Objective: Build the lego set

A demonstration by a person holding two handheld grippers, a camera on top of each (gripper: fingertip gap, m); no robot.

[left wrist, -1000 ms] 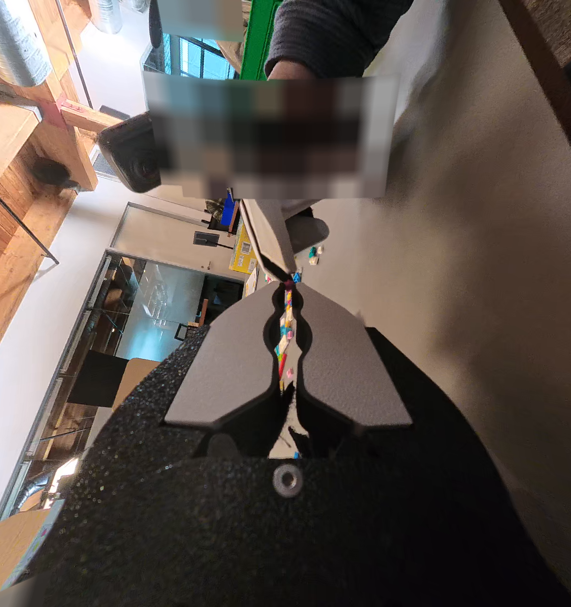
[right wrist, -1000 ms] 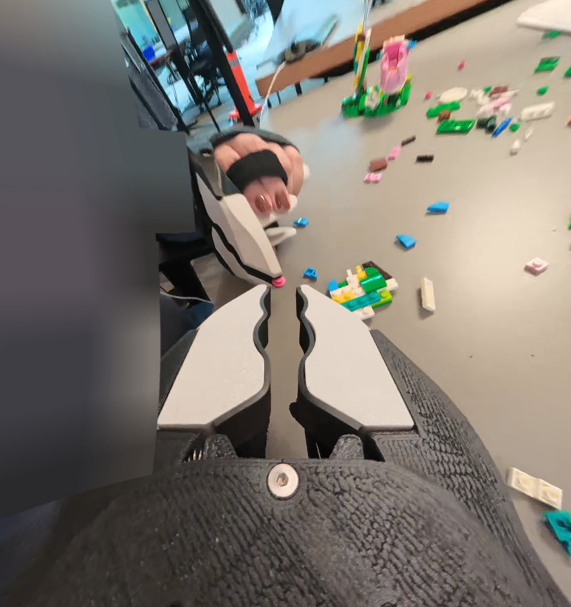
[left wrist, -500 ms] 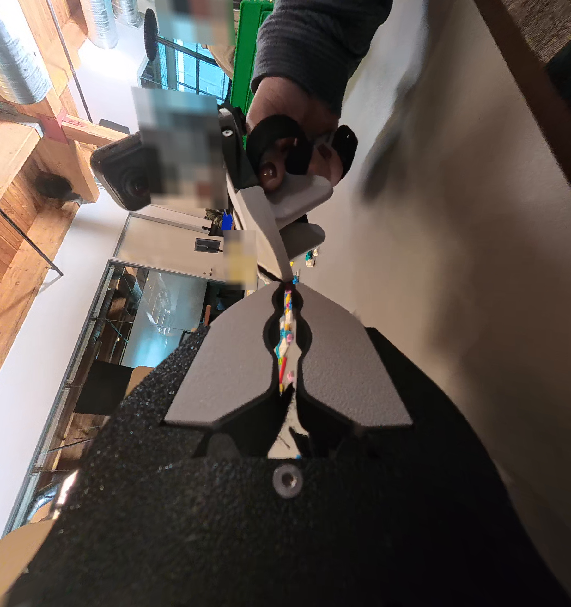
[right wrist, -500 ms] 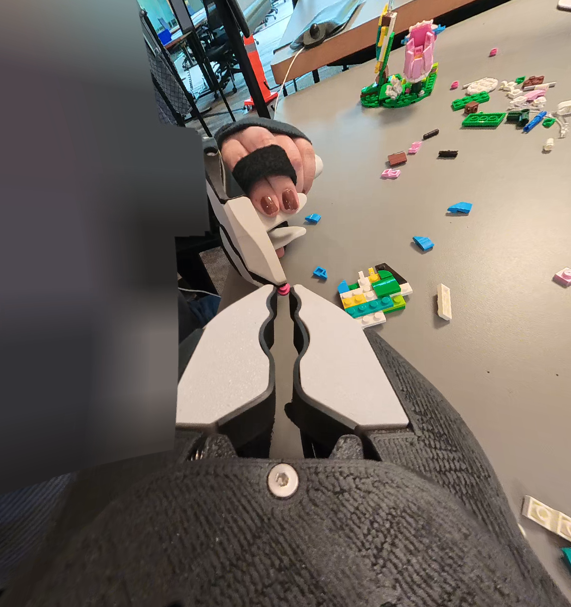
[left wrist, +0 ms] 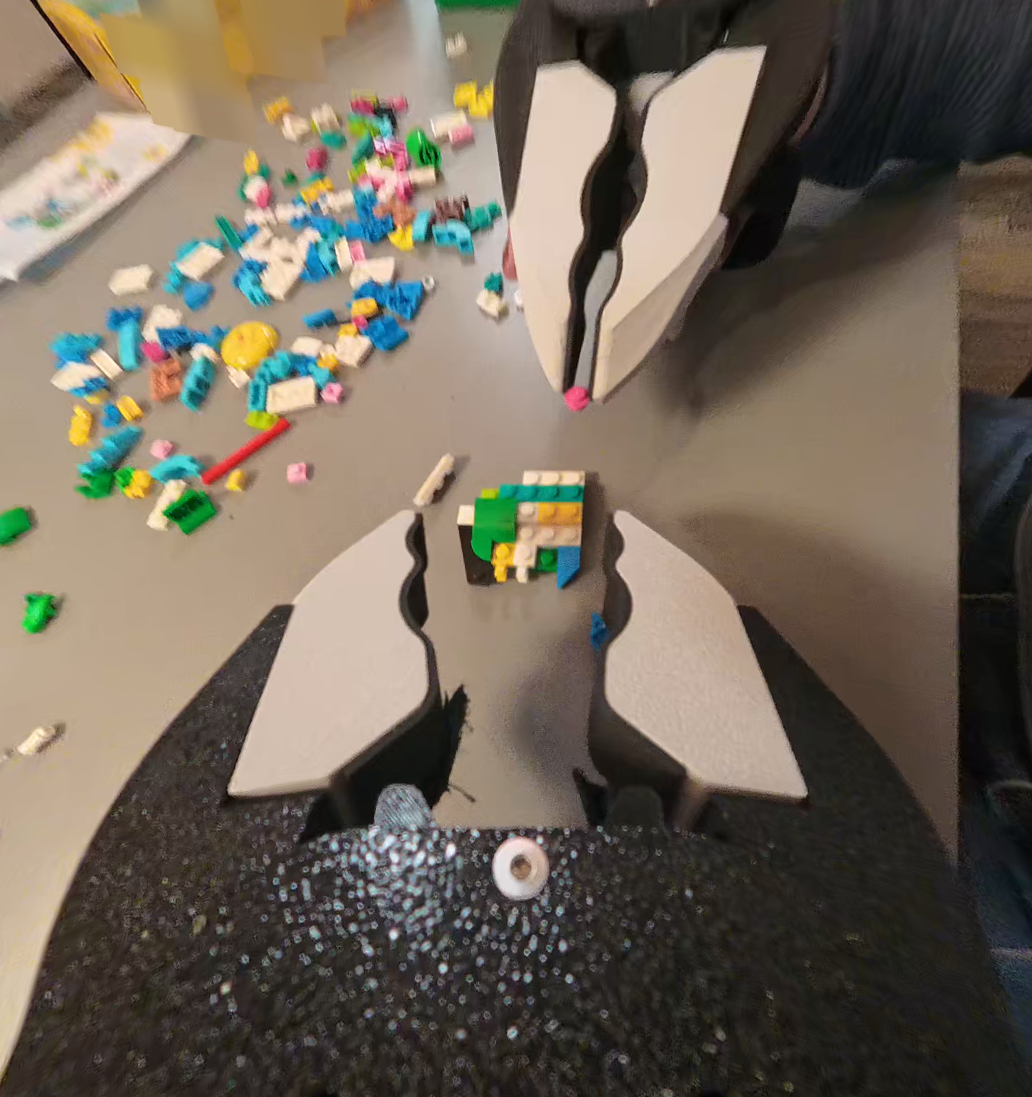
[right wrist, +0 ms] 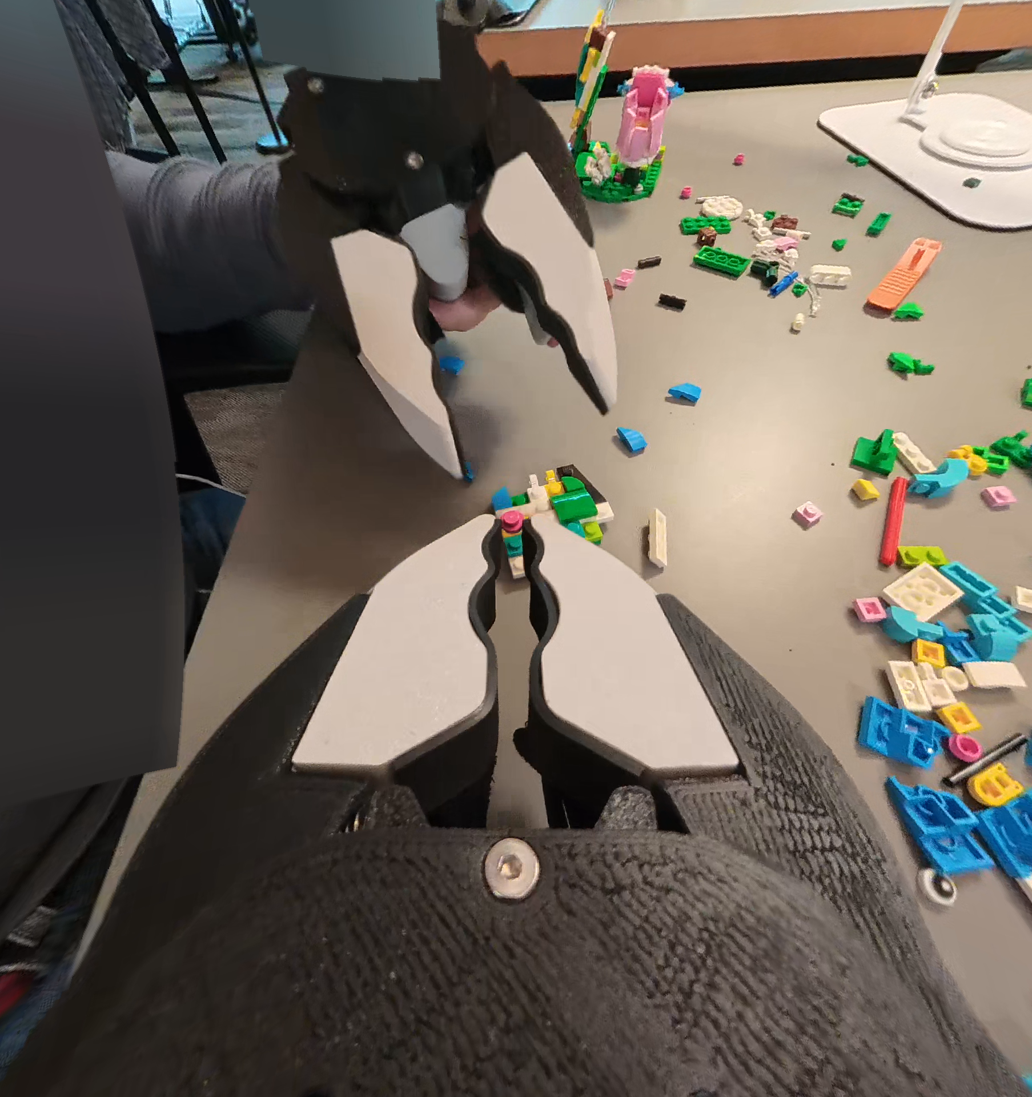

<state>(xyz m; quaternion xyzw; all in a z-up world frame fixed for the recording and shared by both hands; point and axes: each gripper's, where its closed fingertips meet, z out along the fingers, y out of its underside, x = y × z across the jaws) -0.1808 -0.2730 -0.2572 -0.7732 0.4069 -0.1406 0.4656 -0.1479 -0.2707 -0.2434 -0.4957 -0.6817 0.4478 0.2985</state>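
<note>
While the left gripper (left wrist: 516,522) hovers wide open over the build (left wrist: 525,525), the right gripper's (right wrist: 512,522) fingers pinch a pink stud (right wrist: 511,521).

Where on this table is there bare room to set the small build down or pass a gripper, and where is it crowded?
Bare grey table lies right of the small build, out to the table edge, and between the open left gripper and the loose-piece pile. In the right wrist view, open surface runs between the build and the red rod. Beyond that it is crowded.
</note>
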